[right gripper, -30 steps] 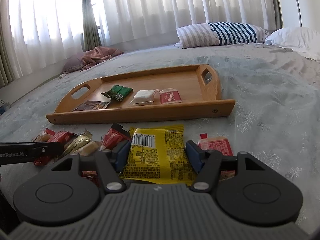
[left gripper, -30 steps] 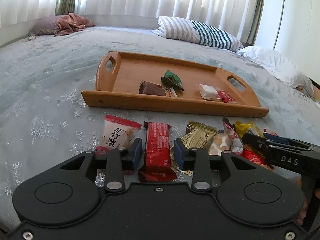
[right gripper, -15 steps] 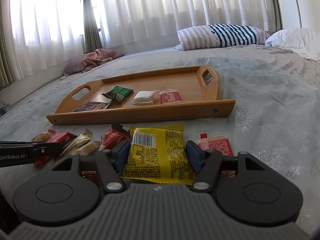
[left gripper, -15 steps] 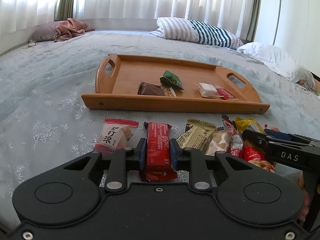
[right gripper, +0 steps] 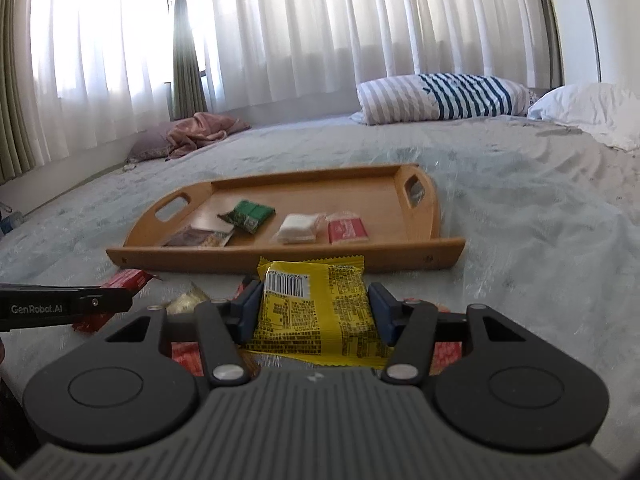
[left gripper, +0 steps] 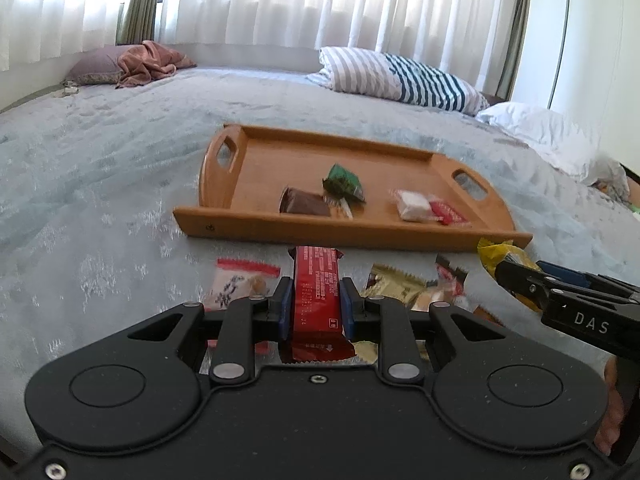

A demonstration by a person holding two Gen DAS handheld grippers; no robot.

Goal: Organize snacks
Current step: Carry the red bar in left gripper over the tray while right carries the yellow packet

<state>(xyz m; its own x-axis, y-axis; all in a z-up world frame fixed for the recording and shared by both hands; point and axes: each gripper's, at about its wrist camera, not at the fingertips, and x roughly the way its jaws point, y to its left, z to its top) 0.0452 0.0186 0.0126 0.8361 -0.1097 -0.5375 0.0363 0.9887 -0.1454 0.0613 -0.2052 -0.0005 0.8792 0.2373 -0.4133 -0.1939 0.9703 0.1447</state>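
Snacks are spread over a pale bedspread [left gripper: 100, 184], and two are taken between the tongs. The left gripper [left gripper: 316, 304] is closed on a red bar [left gripper: 318, 292], which is clamped by its long sides between the blue pads [left gripper: 285, 308] and appears lifted, its far end pointing toward the wooden tray [left gripper: 256, 224] ahead. Just left of these tongs a clear packet with a red strip [left gripper: 240, 280] is seen on the cover; just right of them lie a gold wrapper [left gripper: 394, 284] and further small packets, blurred.

The right gripper [right gripper: 316, 308] is placed around a yellow packet [right gripper: 316, 312], barcode side up. Its jaws are closing on the packet; the left pad [right gripper: 248, 312] looks to be against the packet's edge, while contact at the other pad cannot be told for certain. Red wrappers [right gripper: 184, 360] are partly hidden beneath these tongs.

Ahead of both tongs the tray is set on the bedspread, well apart from the pillows. On it are held a green packet [right gripper: 250, 214], a brown packet [left gripper: 304, 204], a white sweet [right gripper: 298, 228] and a red-and-white packet [right gripper: 346, 230], the last two lying just beside each other. Beyond the tray a striped pillow [right gripper: 440, 96], a white pillow [right gripper: 588, 108] and white curtains [right gripper: 320, 32] are seen.
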